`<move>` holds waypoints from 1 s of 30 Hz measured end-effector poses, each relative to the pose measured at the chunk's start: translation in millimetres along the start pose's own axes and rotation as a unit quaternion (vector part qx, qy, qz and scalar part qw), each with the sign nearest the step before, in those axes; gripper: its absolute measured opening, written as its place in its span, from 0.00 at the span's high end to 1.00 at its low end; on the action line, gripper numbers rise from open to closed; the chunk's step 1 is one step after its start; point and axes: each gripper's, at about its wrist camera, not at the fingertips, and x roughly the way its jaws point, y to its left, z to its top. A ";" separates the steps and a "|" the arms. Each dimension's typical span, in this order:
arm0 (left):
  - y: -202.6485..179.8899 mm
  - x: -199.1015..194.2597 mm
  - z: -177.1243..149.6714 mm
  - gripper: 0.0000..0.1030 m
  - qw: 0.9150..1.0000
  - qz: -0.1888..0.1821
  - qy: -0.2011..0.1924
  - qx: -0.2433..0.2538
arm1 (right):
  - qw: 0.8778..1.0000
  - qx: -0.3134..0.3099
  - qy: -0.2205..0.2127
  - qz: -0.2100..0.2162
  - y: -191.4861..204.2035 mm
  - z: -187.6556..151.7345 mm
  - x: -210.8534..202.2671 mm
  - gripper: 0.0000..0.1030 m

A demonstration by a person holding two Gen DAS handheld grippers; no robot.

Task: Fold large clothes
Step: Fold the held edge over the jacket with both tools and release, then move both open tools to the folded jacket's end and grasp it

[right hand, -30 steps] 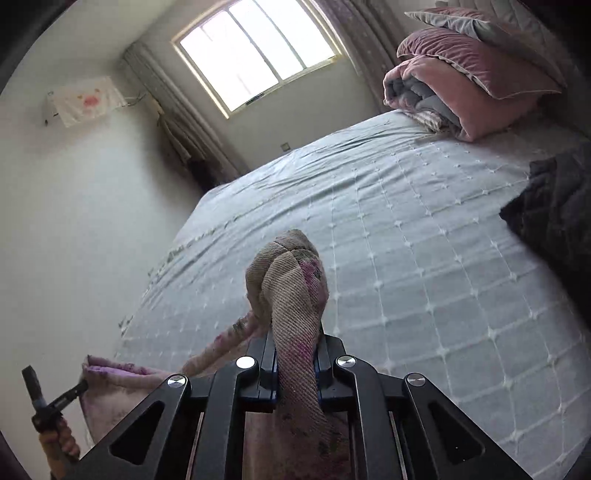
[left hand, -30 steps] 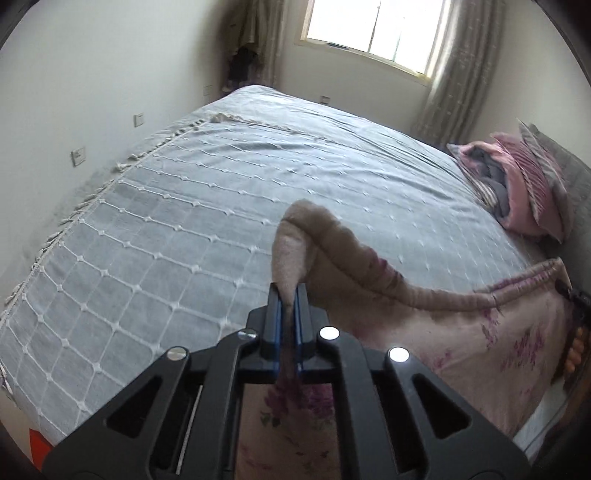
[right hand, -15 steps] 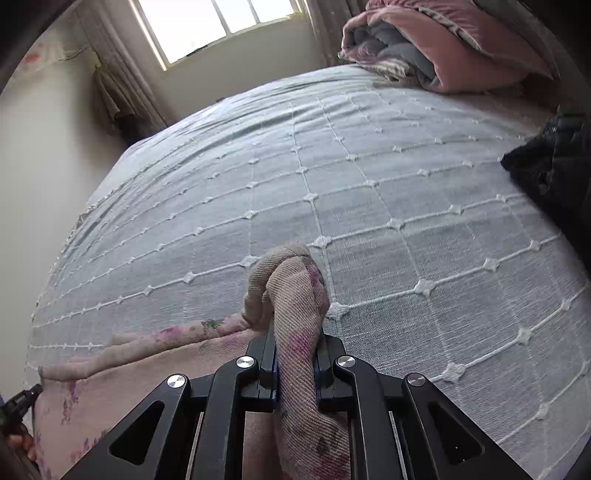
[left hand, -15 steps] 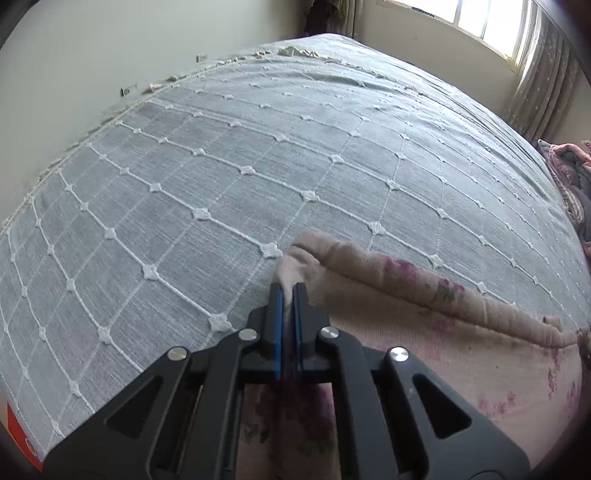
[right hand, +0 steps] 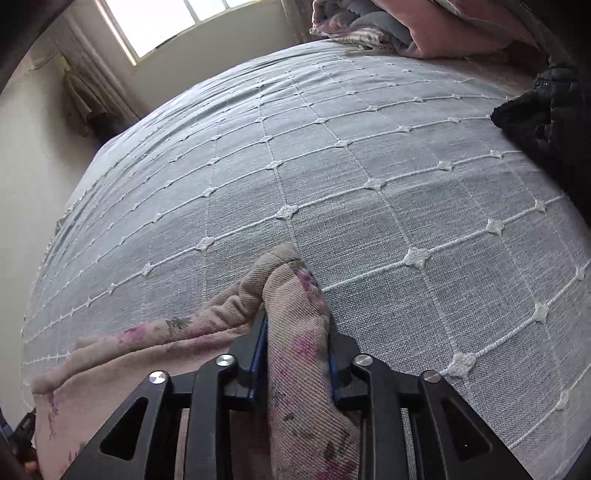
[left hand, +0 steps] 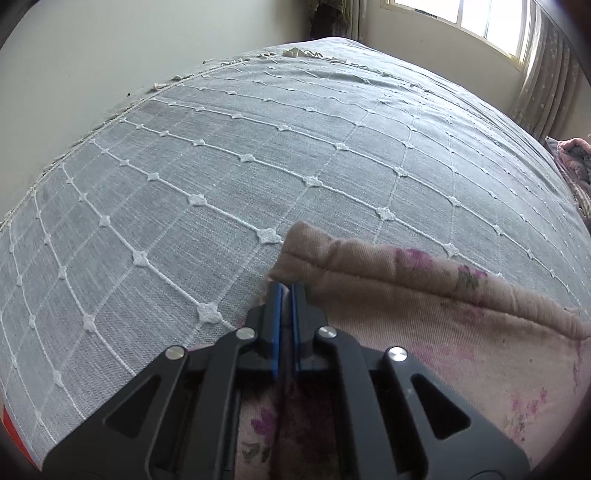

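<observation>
The wide bed with its grey woven cover (left hand: pixel 229 177) fills both views; the cover carries a grid of raised white cords with a small knotted star at each crossing, and a fringe runs along its far edge. On the near part lies the large pale pink garment with purple flower print (left hand: pixel 443 321), a soft twill cloth whose upper hem is rolled into a thick ridge. A second ago this hem hung in the air between the two tools; now it rests flat on the cover.

The left tool (left hand: pixel 285 295) has its black fingers with blue pads together, clamped on a thin corner of the garment. The right tool (right hand: pixel 295 325) has just been opening its jaws; a thick bunched fold of the garment (right hand: pixel 295 306) sits between the pads, which stand apart at its sides.

At the right edge of the right view a dark padded jacket (right hand: pixel 546 110) is cut off. The pink and grey bedding pile (right hand: pixel 388 22) at the head of the bed is only partly seen.
</observation>
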 end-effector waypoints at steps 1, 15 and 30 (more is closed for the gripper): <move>2.0 -1.2 1.9 0.88 1.000 -0.004 0.010 -0.001 | 1.000 0.000 0.008 -0.003 0.3 1.0 -2.4 0.55; -26.4 -193.8 -88.6 0.49 0.978 -0.195 -0.028 0.062 | 0.980 -0.141 -0.063 0.122 43.5 -143.3 -203.6 0.31; -89.7 -150.2 -150.9 0.49 0.980 -0.164 -0.001 0.110 | 0.949 -0.305 -0.056 0.051 116.9 -217.8 -138.3 0.45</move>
